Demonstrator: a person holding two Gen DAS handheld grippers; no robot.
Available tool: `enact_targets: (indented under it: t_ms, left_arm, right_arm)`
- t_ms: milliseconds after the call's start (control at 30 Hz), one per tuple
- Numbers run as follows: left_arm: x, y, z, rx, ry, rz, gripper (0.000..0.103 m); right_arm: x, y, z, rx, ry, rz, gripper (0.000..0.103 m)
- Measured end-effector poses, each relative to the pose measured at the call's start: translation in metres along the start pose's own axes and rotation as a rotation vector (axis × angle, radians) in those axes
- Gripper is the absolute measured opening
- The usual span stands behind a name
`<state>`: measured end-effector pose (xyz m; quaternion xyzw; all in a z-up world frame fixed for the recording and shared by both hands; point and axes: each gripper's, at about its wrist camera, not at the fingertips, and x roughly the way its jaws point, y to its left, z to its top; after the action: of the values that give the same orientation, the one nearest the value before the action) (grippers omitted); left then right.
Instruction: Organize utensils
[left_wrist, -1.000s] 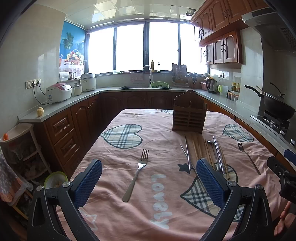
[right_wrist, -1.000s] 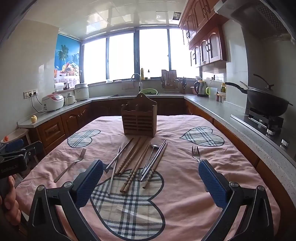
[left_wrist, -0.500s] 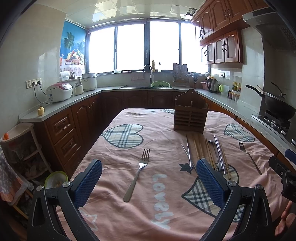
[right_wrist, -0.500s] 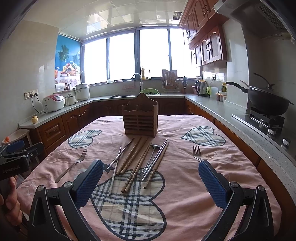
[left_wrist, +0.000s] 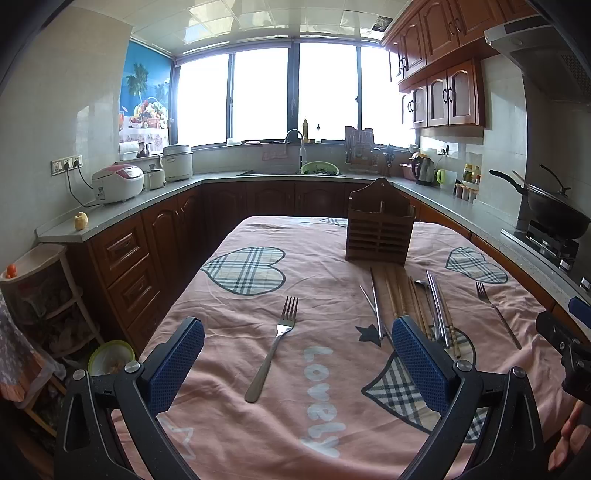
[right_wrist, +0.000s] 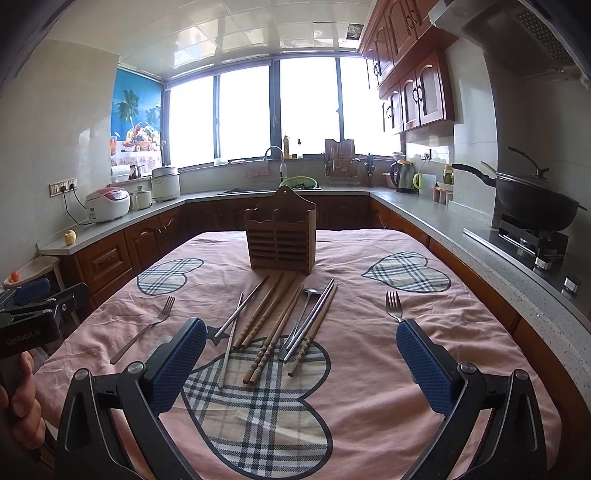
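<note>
On pink heart-print cloth (right_wrist: 369, 369) | left gripper (left_wrist: 297, 354), right gripper (right_wrist: 301, 354) stayed wide, empty | steel forks, chopsticks (right_wrist: 273, 325) unmoved; slatted wooden holder (right_wrist: 280, 240) unfilled

My two grippers have blue, fine-textured pads (right_wrist: 177, 365) on black frames. Under them the tablecloth (right_wrist: 369, 369) is salmon pink with heart patches (right_wrist: 408, 271) in a cream, black and grey plaid, plus white lettering (left_wrist: 321, 398) and a dark star (left_wrist: 367, 334). The slatted utensil holder (right_wrist: 280, 236) is brown wood, the wooden chopsticks (right_wrist: 271, 332) a lighter tan, and the forks (left_wrist: 275, 349), metal chopsticks (right_wrist: 231, 332) and spoon (right_wrist: 304, 314) shiny silver.
</note>
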<state>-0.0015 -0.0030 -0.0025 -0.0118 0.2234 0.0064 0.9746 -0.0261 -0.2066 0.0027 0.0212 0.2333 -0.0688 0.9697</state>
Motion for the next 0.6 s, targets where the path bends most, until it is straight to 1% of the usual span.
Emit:
enact_targets:
  t_ms: [600]
  left_arm:
    - [-0.0005, 0.0001, 0.0005, 0.0, 0.001, -0.004, 0.102]
  right_arm:
    - [-0.0009, 0.0012, 0.001, 0.0, -0.002, 0.001, 0.103]
